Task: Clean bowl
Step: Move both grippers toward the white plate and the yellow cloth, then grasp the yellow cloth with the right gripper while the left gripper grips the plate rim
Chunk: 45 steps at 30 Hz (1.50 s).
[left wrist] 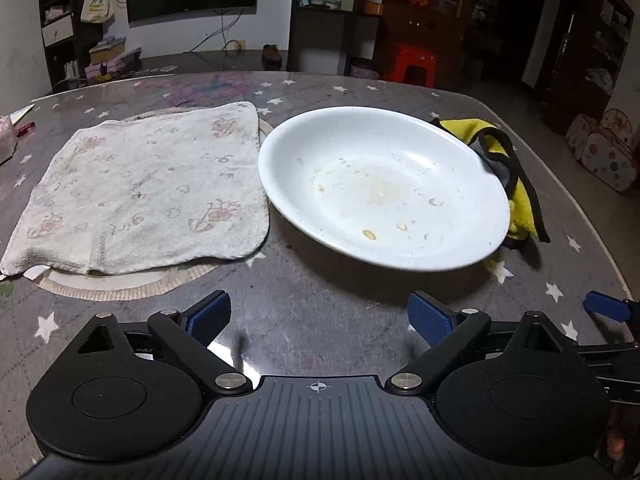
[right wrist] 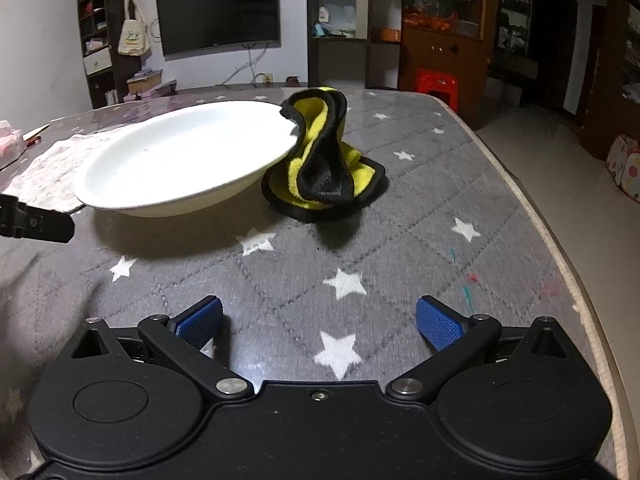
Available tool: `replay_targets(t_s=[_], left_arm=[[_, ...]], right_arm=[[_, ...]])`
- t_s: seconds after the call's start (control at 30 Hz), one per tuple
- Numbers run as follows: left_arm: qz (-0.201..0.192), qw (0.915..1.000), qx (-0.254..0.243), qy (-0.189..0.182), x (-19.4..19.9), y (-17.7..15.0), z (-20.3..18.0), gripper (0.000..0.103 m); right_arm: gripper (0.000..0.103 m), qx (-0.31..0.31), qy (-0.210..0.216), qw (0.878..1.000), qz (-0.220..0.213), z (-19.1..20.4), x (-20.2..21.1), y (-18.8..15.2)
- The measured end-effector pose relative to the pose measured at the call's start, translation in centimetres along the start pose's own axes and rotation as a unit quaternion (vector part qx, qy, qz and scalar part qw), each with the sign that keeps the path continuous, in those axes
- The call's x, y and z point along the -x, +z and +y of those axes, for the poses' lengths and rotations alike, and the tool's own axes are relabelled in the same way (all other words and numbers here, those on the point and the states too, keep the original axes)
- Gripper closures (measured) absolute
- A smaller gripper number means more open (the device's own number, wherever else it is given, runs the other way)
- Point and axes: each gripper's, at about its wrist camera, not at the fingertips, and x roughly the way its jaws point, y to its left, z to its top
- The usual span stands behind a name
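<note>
White ceramic forms the bowl point(left wrist: 384, 188), a wide shallow dish resting on the desk point(left wrist: 320, 312), whose grey quilted cover carries white stars. Food residue, small yellowish bits and smears, dots the inner surface of the bowl. To the left of the bowl, just beside its rim, lies a pale printed towel point(left wrist: 140, 192), spread flat over a round woven mat point(left wrist: 120, 286) whose edge shows along the near side of the towel. To the right of the bowl sits a crumpled yellow cloth point(right wrist: 324, 160) with black edging; the bowl rim overhangs and touches this cloth, and the bowl tilts slightly on that side.

Left claw point(left wrist: 319, 316): fingers spread wide, blue pads apart, nothing held, positioned above the desk on the near side of the bowl. Right claw point(right wrist: 319, 322): fingers likewise spread wide, nothing held, positioned on the near side of the bowl and the cloth, clear of both. Part of the left claw body appears at the left edge of the right wrist view, near the bowl.
</note>
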Motion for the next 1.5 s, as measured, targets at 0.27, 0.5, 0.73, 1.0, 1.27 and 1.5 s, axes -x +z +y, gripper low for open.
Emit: replay_targets(t_s=[0.27,0.5,0.73,1.0,1.27,1.5], left_arm=[[0.007,0.9999,0.008,-0.004,-0.5,1.3,-0.4,0.012],[0.008,0.9999,-0.005,-0.001,-0.8,1.9,-0.8,0.013],[0.003,0.9998,-0.018,0.008,-0.6,2.3,-1.2,0.013],[-0.016,0.9979,-0.063,0.001,0.5,2.3,-2.3,0.013],[-0.033,0.9853,-0.165,-0.030,0.5,2.2,-5.4,0.013],[-0.023,0.9749,-0.217,-0.044,-1.3,2.3,-7.0,0.021]], right_arm=[[0.004,0.037,0.020,0.999,-0.026,-0.1,-0.8,2.7],[0.005,0.055,0.024,0.998,-0.027,-0.6,-2.3,4.6],[0.025,0.073,0.036,0.996,-0.021,-1.0,-4.0,5.8],[0.041,0.076,0.056,0.995,-0.009,-1.8,-5.3,6.3],[0.041,0.104,0.056,0.993,-0.018,-1.4,-6.0,6.9],[0.044,0.137,0.057,0.989,-0.018,-1.1,-6.8,7.2]])
